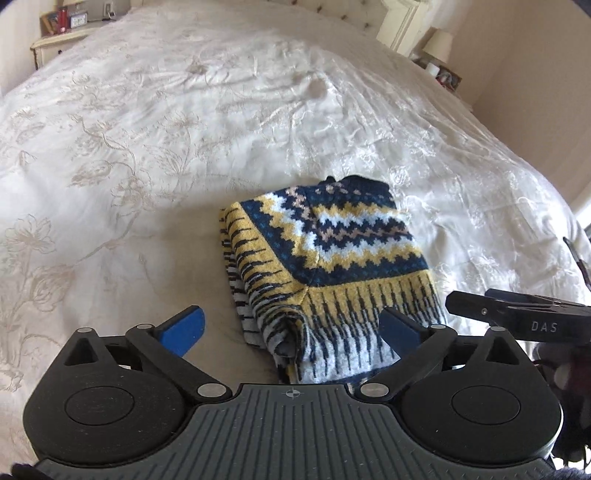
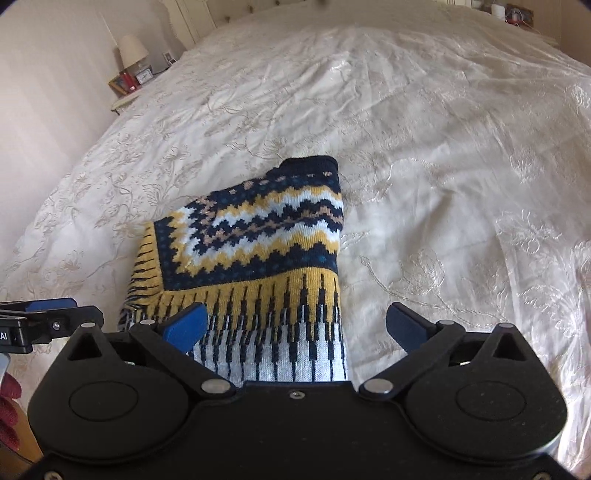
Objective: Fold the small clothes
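A small knitted jumper (image 1: pixel 325 258) with navy, yellow, white and tan zigzag bands lies folded into a compact bundle on the cream bedspread (image 1: pixel 147 147). My left gripper (image 1: pixel 291 326) is open, its blue fingertips spread either side of the bundle's near edge and holding nothing. My right gripper (image 2: pixel 295 325) is open too, just above the jumper (image 2: pixel 258 236), whose near end runs under it. The right gripper's black body shows at the right of the left wrist view (image 1: pixel 517 317). The left gripper shows at the left edge of the right wrist view (image 2: pixel 44 321).
The bed is wide, with an embroidered floral bedspread (image 2: pixel 443 147) all around the jumper. A bedside table with a lamp (image 2: pixel 131 50), frames and a clock stands at the far left. Another bedside table (image 1: pixel 62 33) with small items is at the far corner. A padded headboard (image 1: pixel 369 14) is behind.
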The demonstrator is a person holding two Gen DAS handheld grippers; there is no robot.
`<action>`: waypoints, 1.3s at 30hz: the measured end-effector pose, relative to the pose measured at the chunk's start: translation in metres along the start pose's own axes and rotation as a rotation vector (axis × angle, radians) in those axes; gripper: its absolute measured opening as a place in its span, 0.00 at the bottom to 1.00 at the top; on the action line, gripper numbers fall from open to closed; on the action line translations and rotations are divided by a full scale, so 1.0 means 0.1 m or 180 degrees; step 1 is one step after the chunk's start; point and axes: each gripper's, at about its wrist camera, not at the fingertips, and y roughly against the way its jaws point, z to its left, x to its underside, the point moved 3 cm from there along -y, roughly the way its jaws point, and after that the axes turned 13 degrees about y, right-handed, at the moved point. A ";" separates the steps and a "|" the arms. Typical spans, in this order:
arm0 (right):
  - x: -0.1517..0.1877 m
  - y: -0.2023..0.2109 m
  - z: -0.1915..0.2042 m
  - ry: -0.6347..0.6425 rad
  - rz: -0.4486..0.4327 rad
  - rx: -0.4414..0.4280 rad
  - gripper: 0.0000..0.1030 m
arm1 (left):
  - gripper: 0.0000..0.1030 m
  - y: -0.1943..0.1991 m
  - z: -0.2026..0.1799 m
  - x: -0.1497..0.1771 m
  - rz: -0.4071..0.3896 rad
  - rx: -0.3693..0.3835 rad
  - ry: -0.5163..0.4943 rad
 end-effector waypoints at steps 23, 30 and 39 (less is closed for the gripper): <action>-0.05 1.54 0.17 0.0535 -0.1088 -0.0123 0.99 | 0.99 1.51 -1.40 0.24 -0.1452 -0.0439 -0.0578; 0.07 1.63 0.14 0.0290 -0.0754 0.0040 0.99 | 0.98 1.42 -1.34 0.43 -0.1176 -0.0817 -0.0360; 0.27 1.60 0.11 0.0230 -0.0433 0.0063 0.99 | 0.98 1.28 -1.09 0.66 -0.0735 -0.0932 -0.0114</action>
